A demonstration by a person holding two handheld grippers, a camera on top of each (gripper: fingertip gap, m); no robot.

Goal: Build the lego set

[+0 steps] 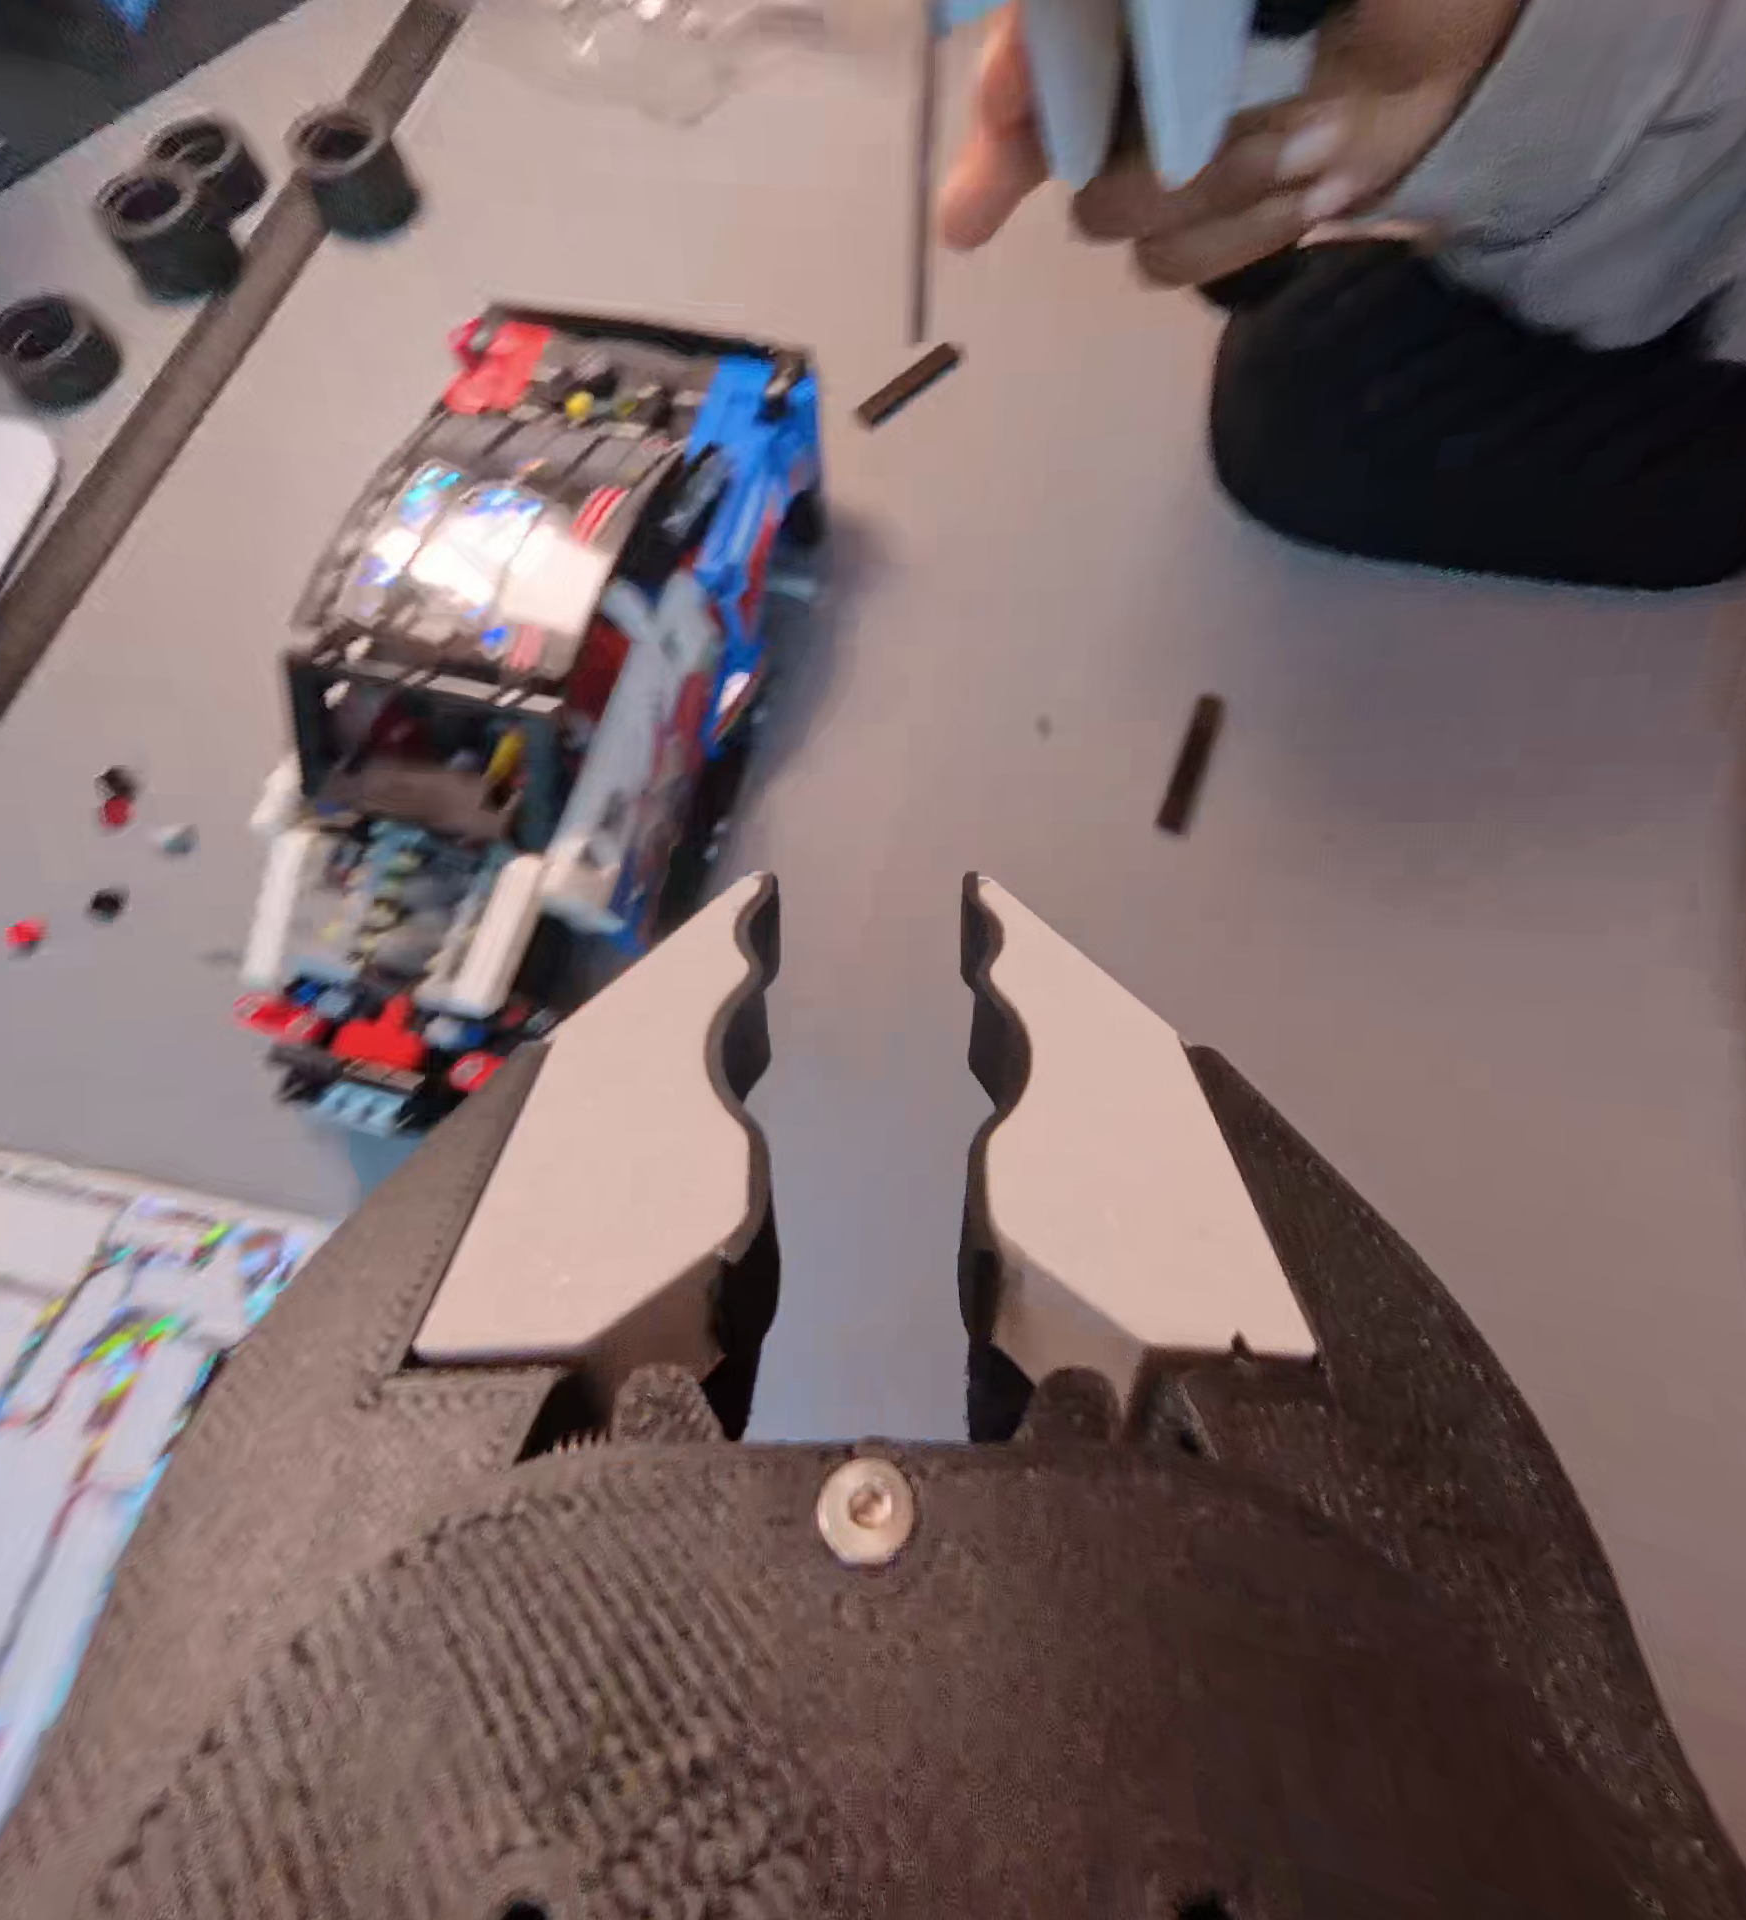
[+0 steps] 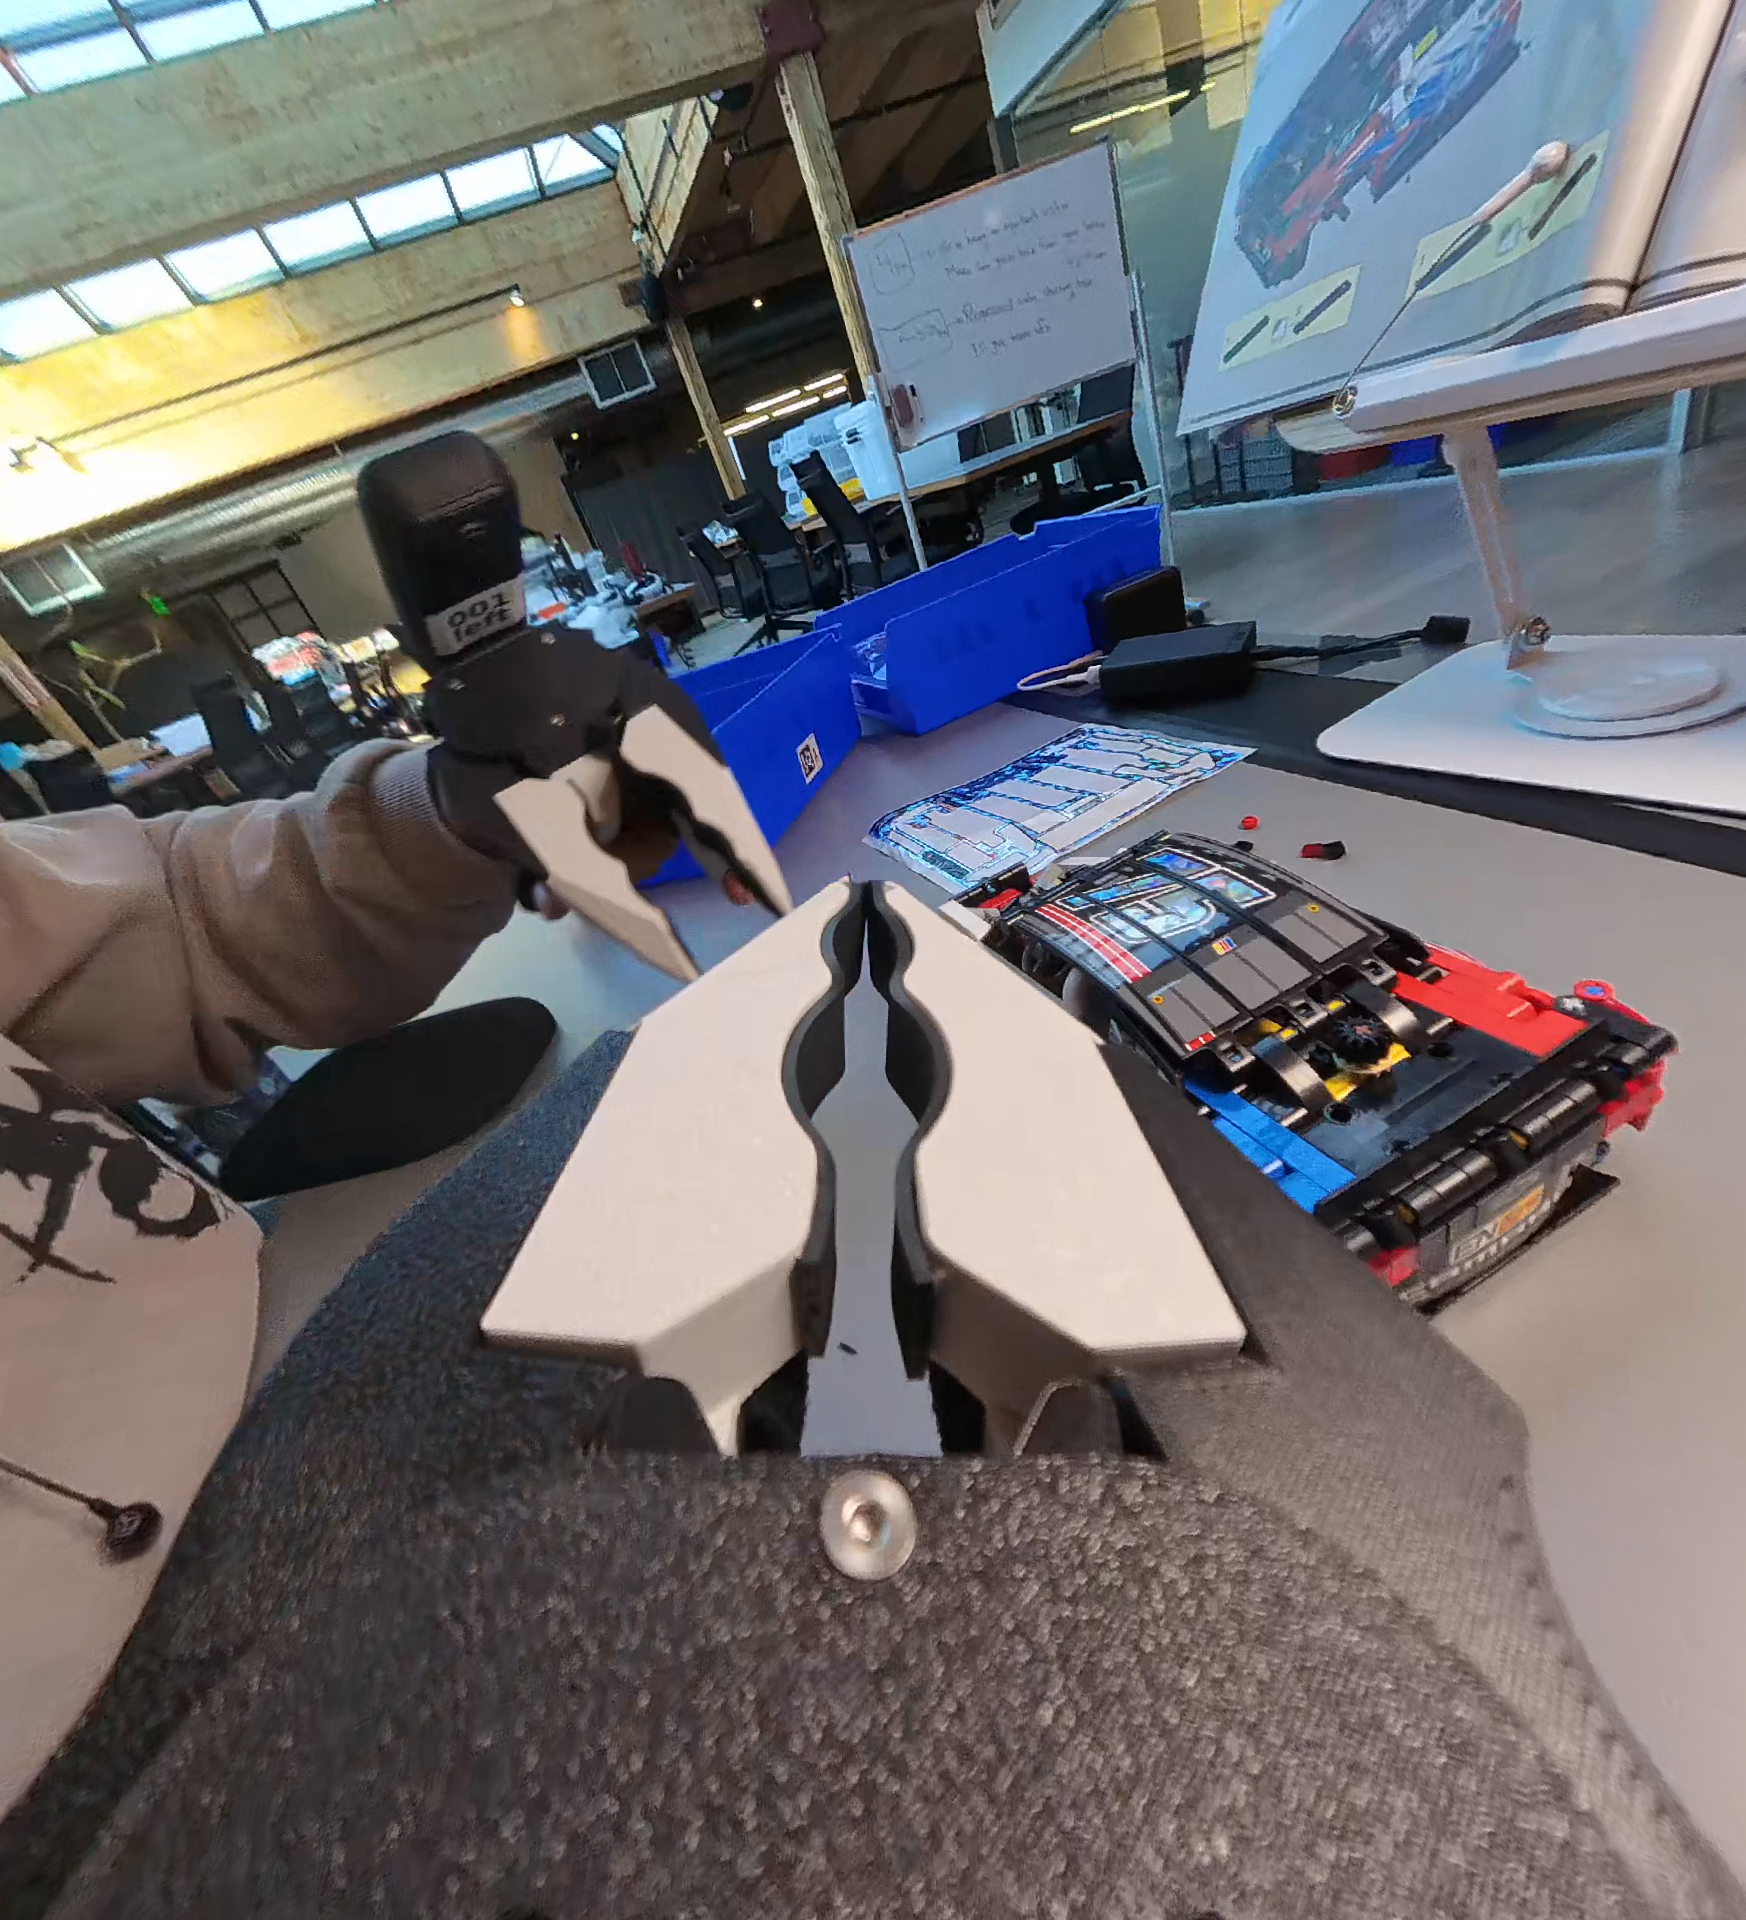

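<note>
The grey table (image 1: 1056,644) is carrying everything in the scene. At its far edge in the right wrist view, a white stand (image 2: 1575,717) is propping up the open instruction booklet (image 2: 1388,208), and blue bins (image 2: 952,623) are sitting beyond the table's far side.

The lego car (image 1: 536,665), in black, blue, red and white with no wheels fitted, is lying on the table to the left of the left gripper (image 1: 869,894); in the right wrist view it is lying just right of the right gripper (image 2: 869,894). A sticker sheet (image 2: 1056,790) is lying flat just beyond the car.

The left gripper is hanging above bare table with its jaws standing apart and nothing between them. The right gripper is being held up above the table with its fingertips nearly touching, only a thin slit showing between them, and nothing visible in the grip.

Four black tyres (image 1: 173,218) are sitting in a loose group at the far left, around a dark strip that is crossing the table. Two thin black beams are lying apart on the bare surface, one (image 1: 905,384) just past the car's far end and one (image 1: 1189,764) to the right of the car. Small red, black and grey loose pieces (image 1: 116,800) are lying scattered to the car's left.
</note>
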